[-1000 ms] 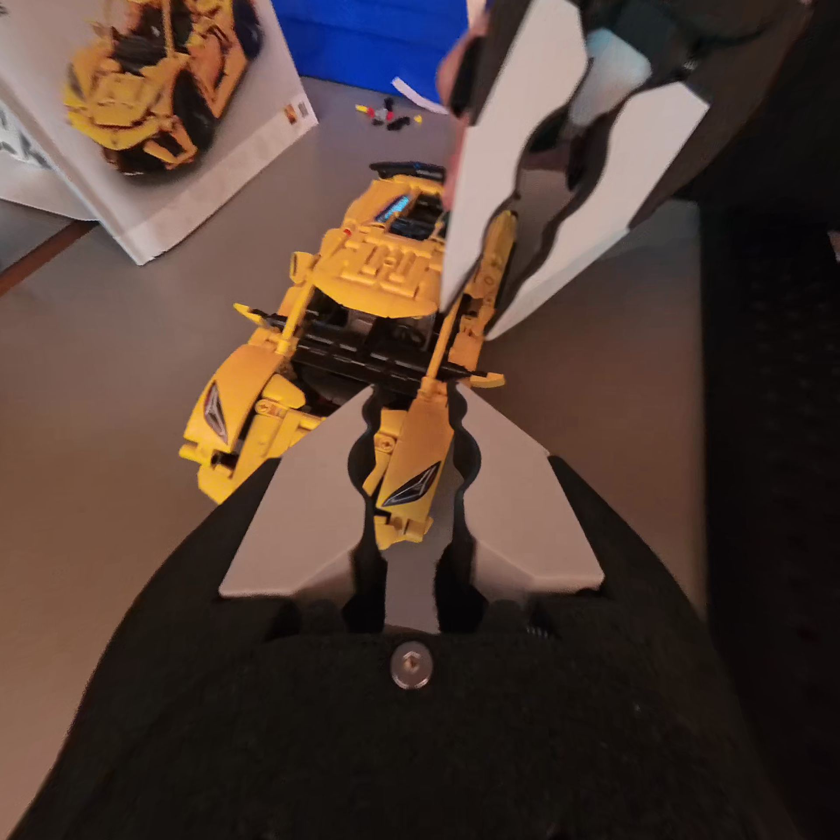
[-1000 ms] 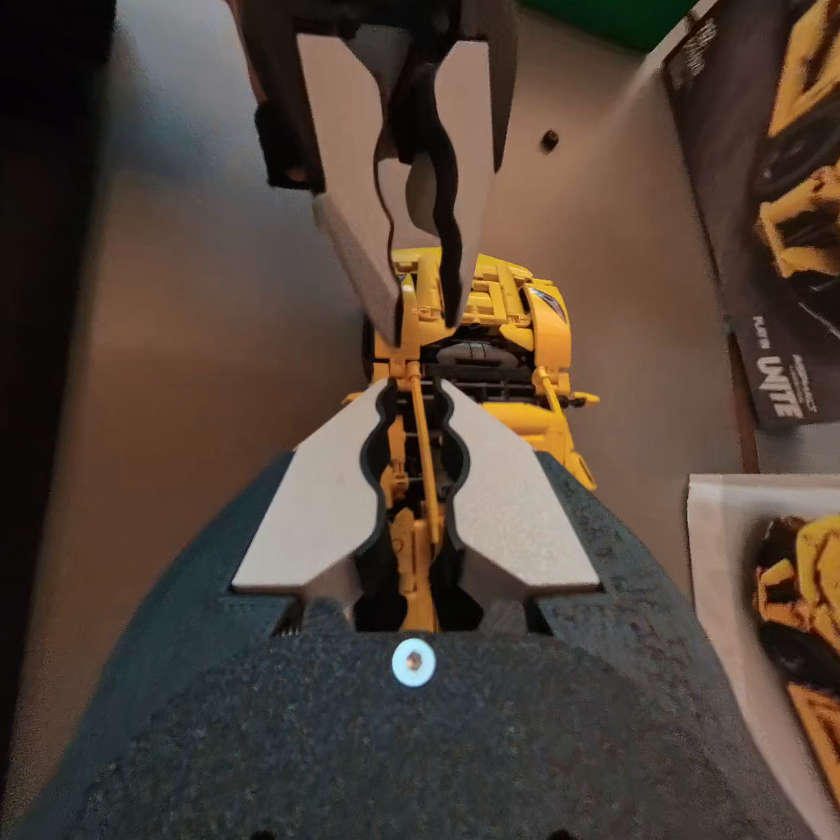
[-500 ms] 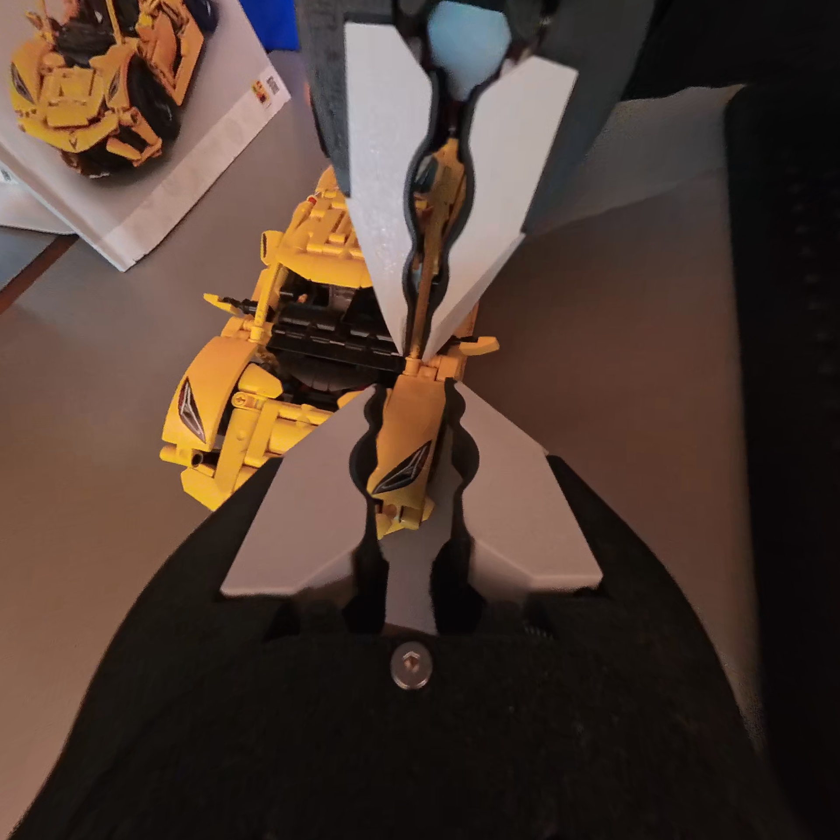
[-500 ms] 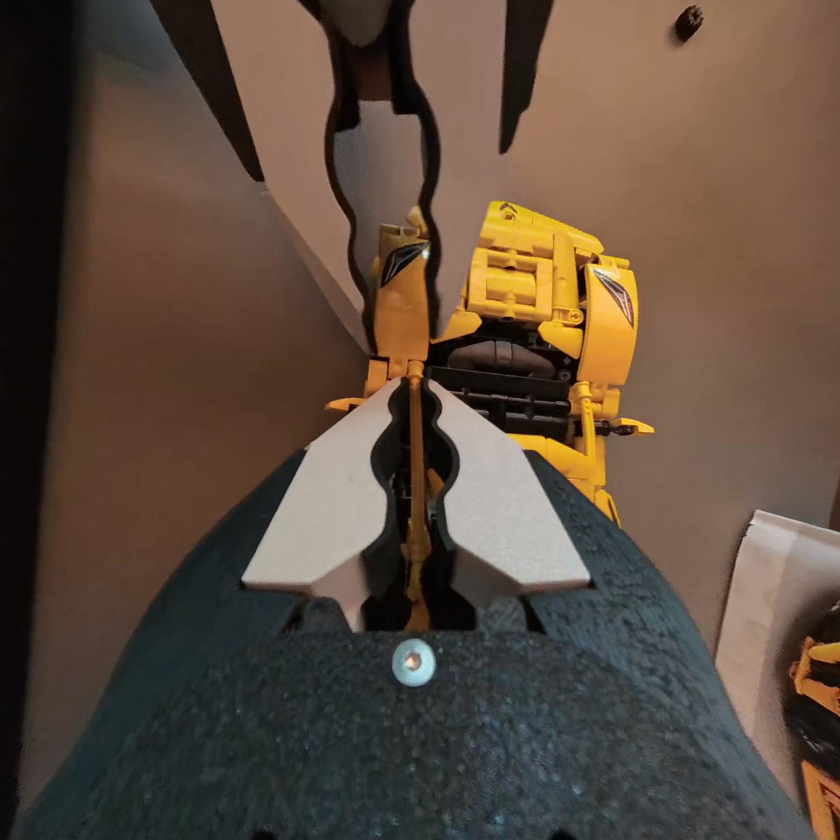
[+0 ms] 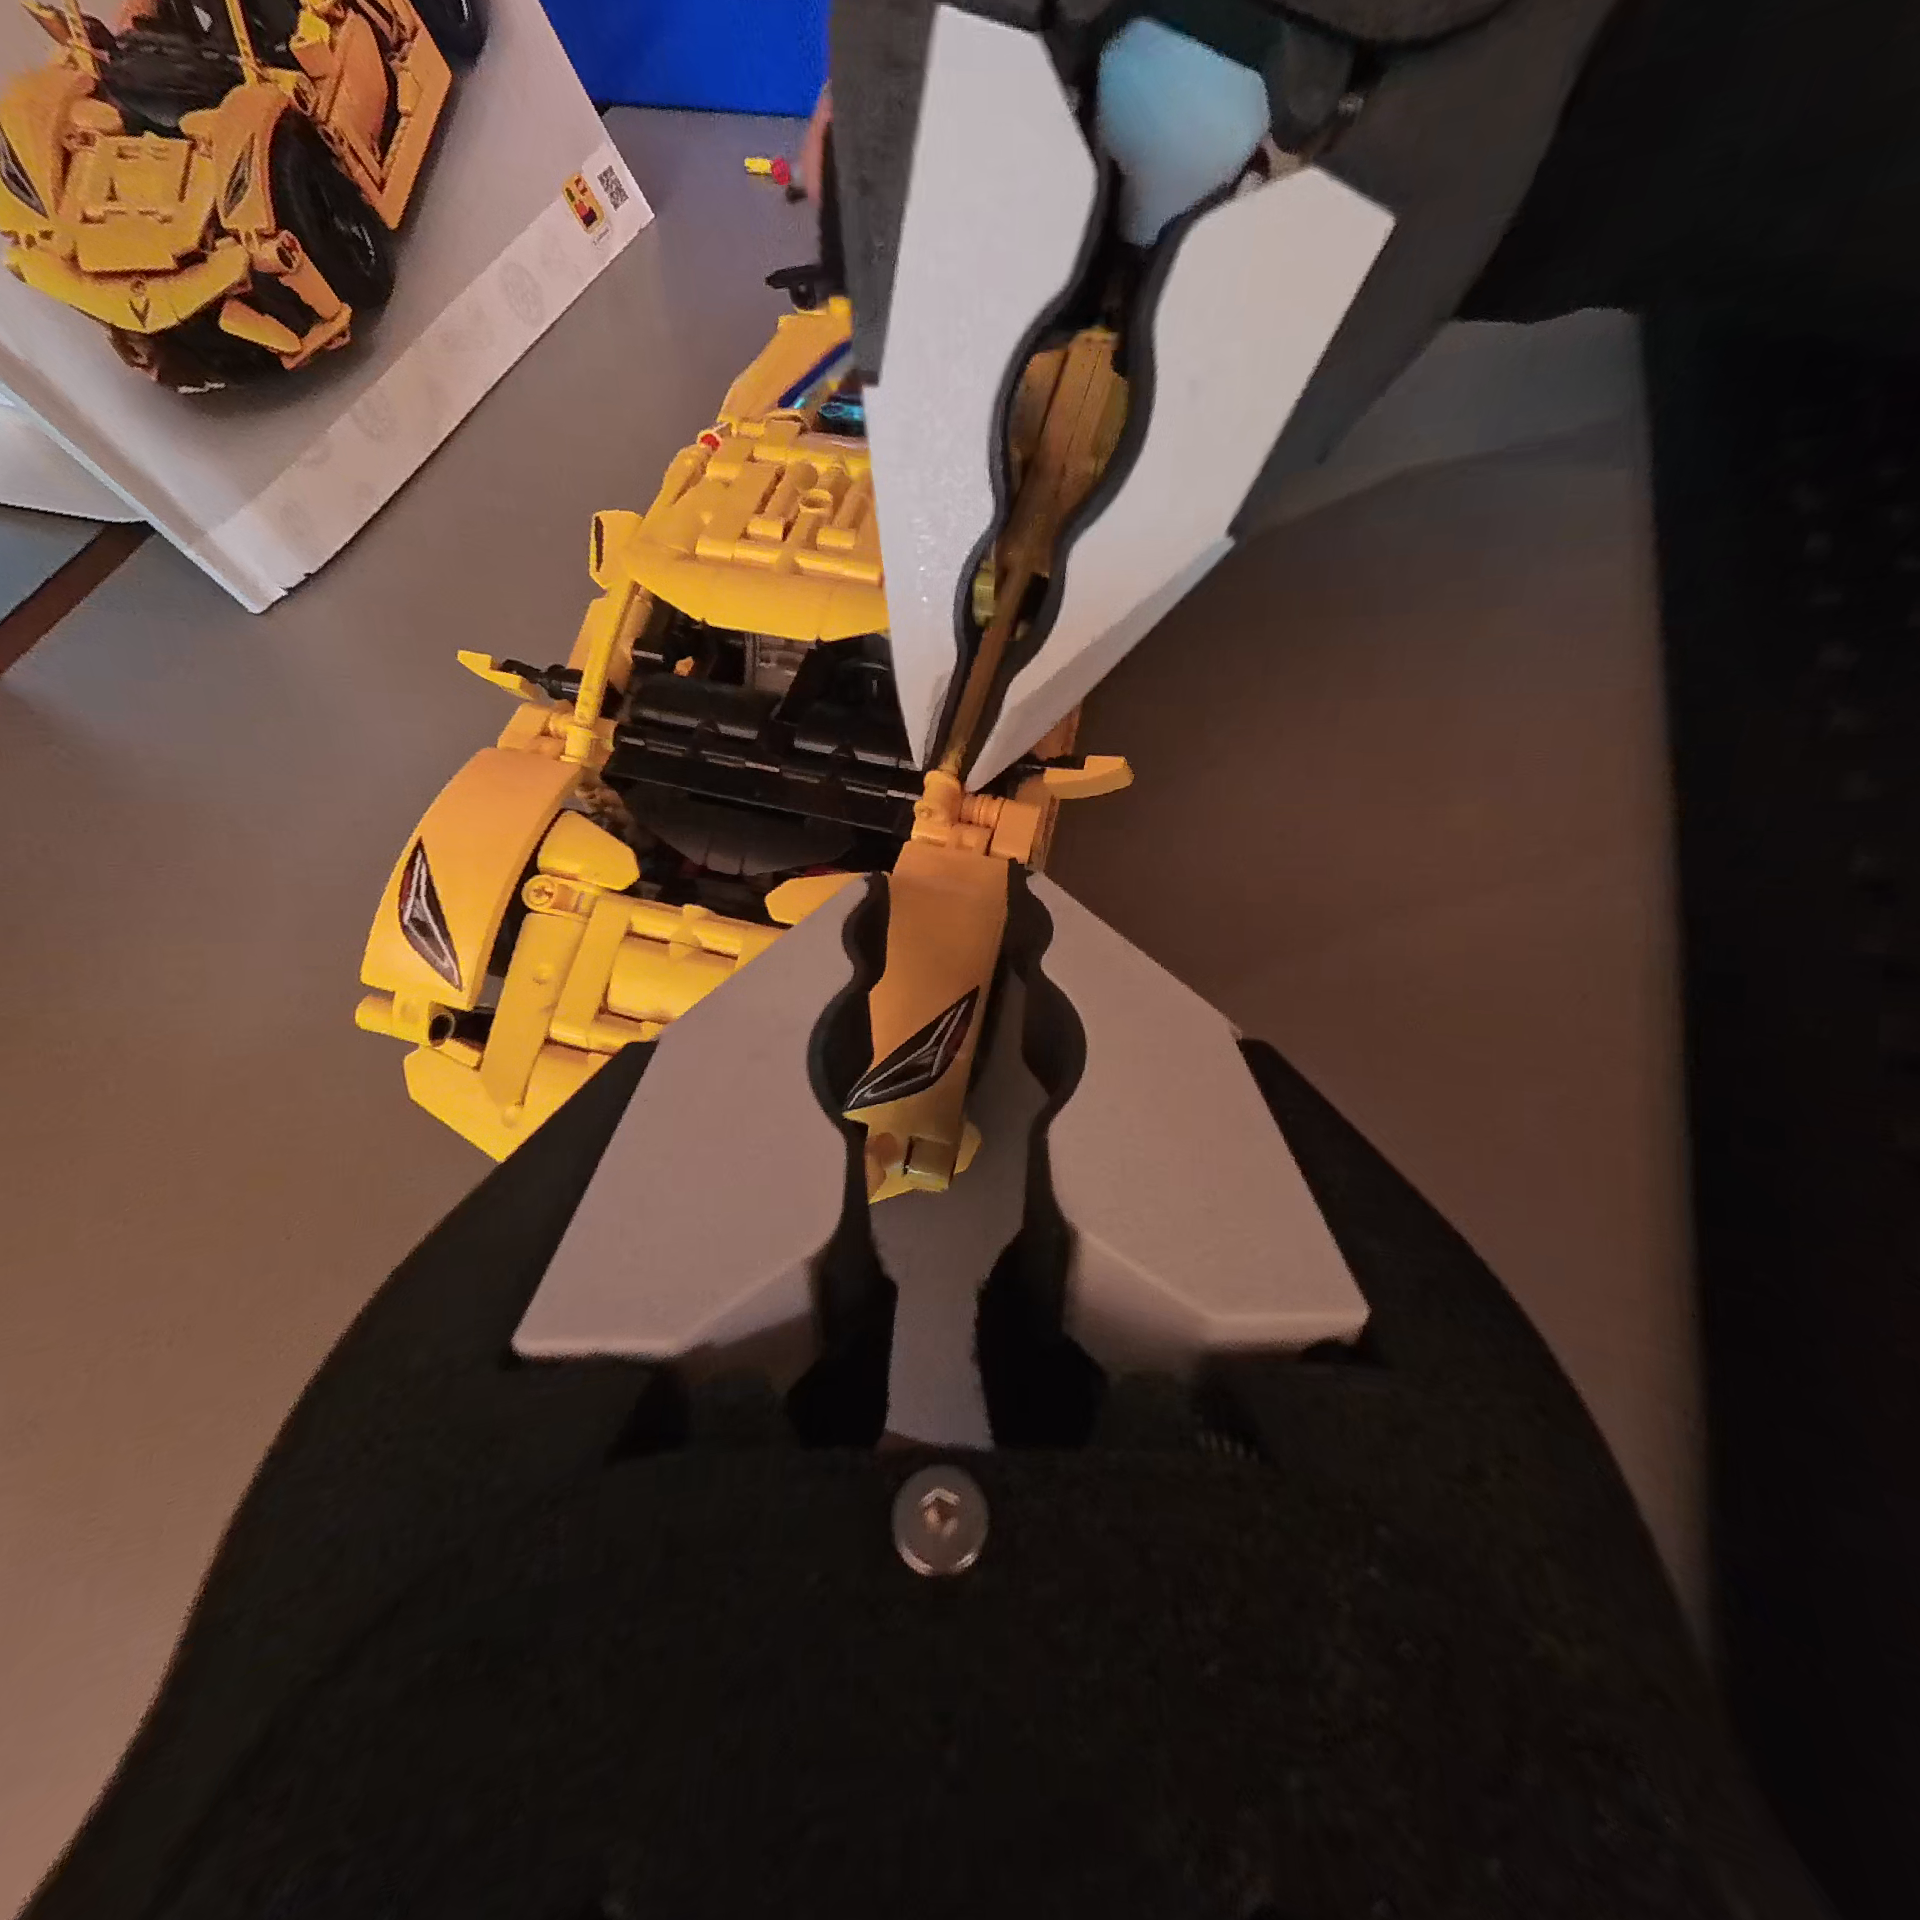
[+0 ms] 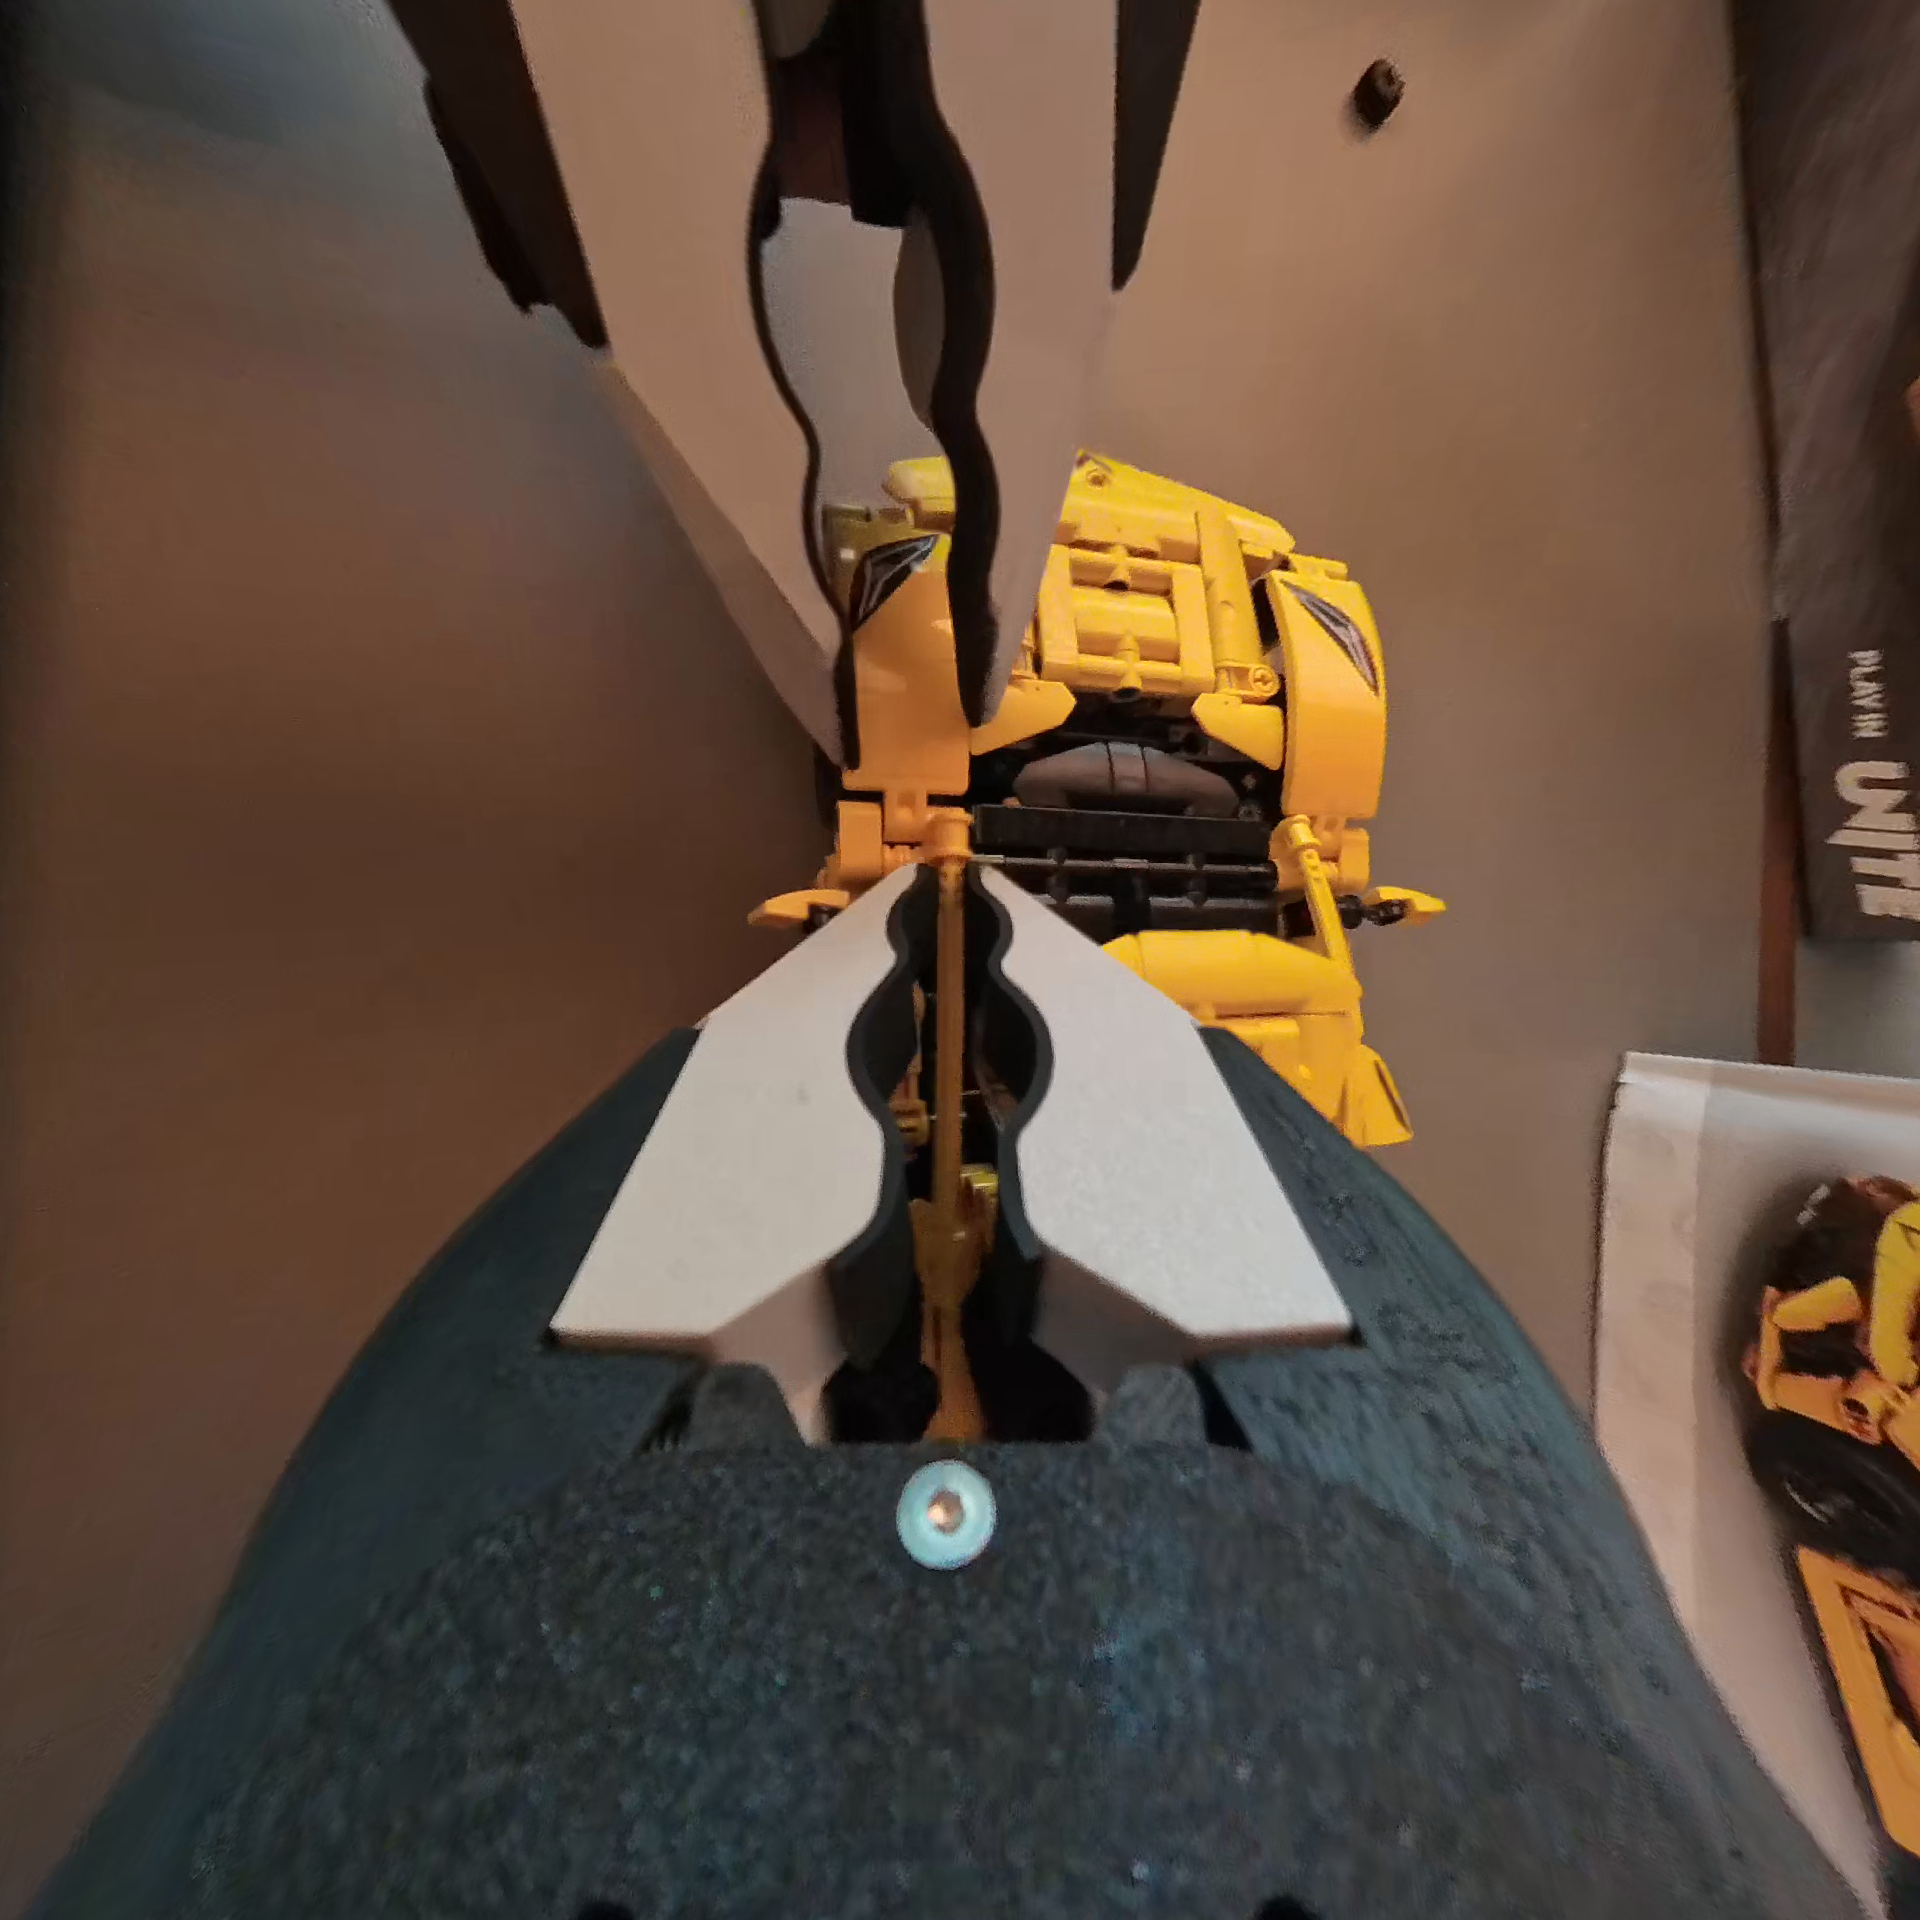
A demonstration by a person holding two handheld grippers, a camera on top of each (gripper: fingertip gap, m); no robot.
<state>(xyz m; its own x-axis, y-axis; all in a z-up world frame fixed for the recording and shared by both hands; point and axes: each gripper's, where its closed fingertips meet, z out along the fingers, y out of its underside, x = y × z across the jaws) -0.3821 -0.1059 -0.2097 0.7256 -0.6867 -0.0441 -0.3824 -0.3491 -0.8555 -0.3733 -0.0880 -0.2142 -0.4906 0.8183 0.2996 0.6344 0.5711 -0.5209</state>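
Left gripper (image 5: 940, 997) is clamping narrow on the front fender panel (image 5: 930, 997) of the yellow brick-built car (image 5: 727, 665), pads pressing its two sides w/ the headlight sticker showing between them. Right gripper (image 6: 951, 914) is closing nearly flush on a thin yellow pillar rod (image 6: 948, 1039) just behind that fender, on the same side of the car, so both claws are meeting tip to tip over one corner. Car itself is sitting on the grey table (image 5: 208, 935), nose toward the left wrist cam, roof and opposite fender (image 5: 457, 862) untouched. Beyond the car's far fender a white booklet (image 5: 343, 312) w/ a pic of the same model is lying flat; near the car's tail a few small loose pieces (image 5: 769, 166) are resting beside a blue box (image 5: 686, 52). Right wrist view is also showing a dark box (image 6: 1849, 520) & another printed sheet (image 6: 1766, 1351) off the car's far side. Judging handling: prob. light, rigid plastic but fragile at joints, since snap-fit parts are likely popping off under twist. That rod is looking esp. thin, so squeezing gently matters. Better holds, imo, are the chassis sides or the solid fender block, not pillars or mirrors.
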